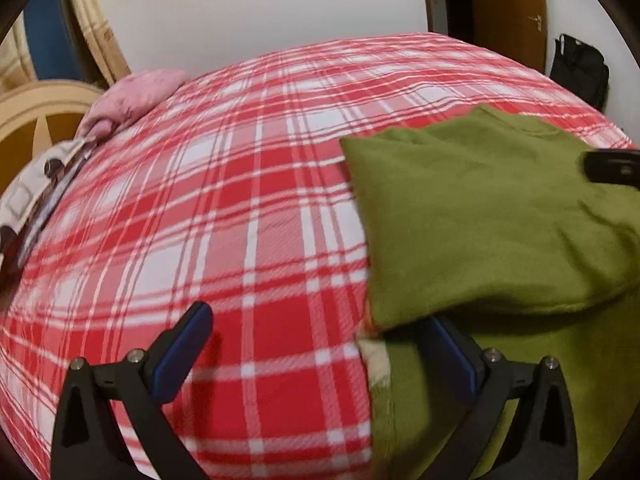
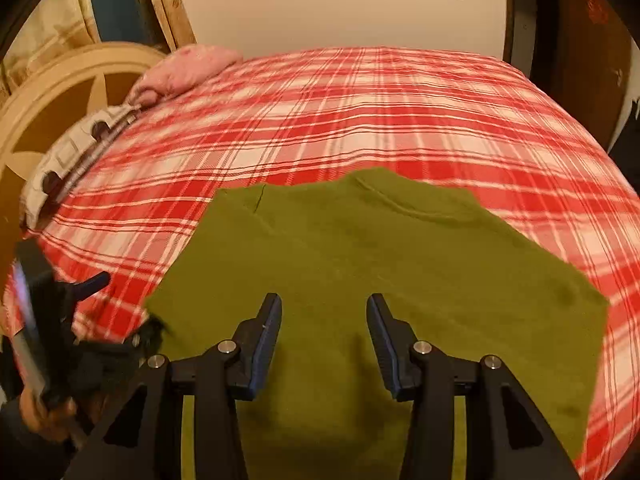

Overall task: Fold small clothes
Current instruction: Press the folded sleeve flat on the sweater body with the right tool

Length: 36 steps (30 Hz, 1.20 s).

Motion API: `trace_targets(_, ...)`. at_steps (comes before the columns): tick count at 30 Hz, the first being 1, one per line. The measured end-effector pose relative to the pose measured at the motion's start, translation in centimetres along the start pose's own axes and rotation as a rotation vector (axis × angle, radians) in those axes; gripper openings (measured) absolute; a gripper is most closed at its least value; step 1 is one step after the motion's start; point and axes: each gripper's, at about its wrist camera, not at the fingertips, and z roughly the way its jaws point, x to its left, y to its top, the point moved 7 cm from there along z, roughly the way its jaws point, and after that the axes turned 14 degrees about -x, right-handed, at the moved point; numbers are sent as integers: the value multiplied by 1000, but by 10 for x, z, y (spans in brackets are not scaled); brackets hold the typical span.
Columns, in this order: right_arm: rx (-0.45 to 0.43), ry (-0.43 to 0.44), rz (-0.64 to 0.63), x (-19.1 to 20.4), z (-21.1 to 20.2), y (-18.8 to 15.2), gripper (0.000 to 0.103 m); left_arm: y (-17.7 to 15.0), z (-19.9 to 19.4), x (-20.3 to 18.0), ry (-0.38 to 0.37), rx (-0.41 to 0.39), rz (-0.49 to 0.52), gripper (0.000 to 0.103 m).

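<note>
The left gripper (image 1: 320, 340) is hanging with its jaws spread wide and holding nothing, its left finger over the bedspread and its right finger tucked just under the lifted near edge of the green garment (image 1: 480, 216). The right gripper (image 2: 324, 320) is hovering with its jaws parted too, nothing between them, both blue-padded fingers (image 2: 266, 344) sitting above the garment's near half (whether the tips are touching the cloth cannot be told).

The green garment (image 2: 360, 264) is lying on the red and white plaid bedspread (image 2: 360, 112), toward the near edge of the bed, with an upper layer lying folded over the lower one in the left wrist view. In the right wrist view the left gripper (image 2: 90, 284) is showing blurred at the garment's left corner.

Further out, a pink pillow (image 1: 136, 96) is resting at the far left corner of the bed, with a patterned cloth (image 1: 36, 188) beside it, and a black bag (image 1: 580, 68) is hanging at the wall to the right.
</note>
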Motion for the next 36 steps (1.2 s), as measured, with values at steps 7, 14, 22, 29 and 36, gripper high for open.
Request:
trace_targets(7, 37, 75, -37, 44, 37, -11, 46, -11, 10, 38, -4, 46, -221, 103)
trace_targets(14, 69, 71, -84, 42, 40, -37, 46, -18, 4, 35, -34, 57, -213, 103)
trace_targets(22, 2, -7, -39, -15, -34, -57, 46, -9, -45, 45, 4, -56, -205, 103)
trace_targets(29, -37, -162, 13, -85, -74, -63, 47, 11, -18, 12, -4, -38, -123, 103)
trace_targets(36, -29, -172, 93, -122, -73, -87, 47, -10, -2, 7, 30, 66, -75, 103)
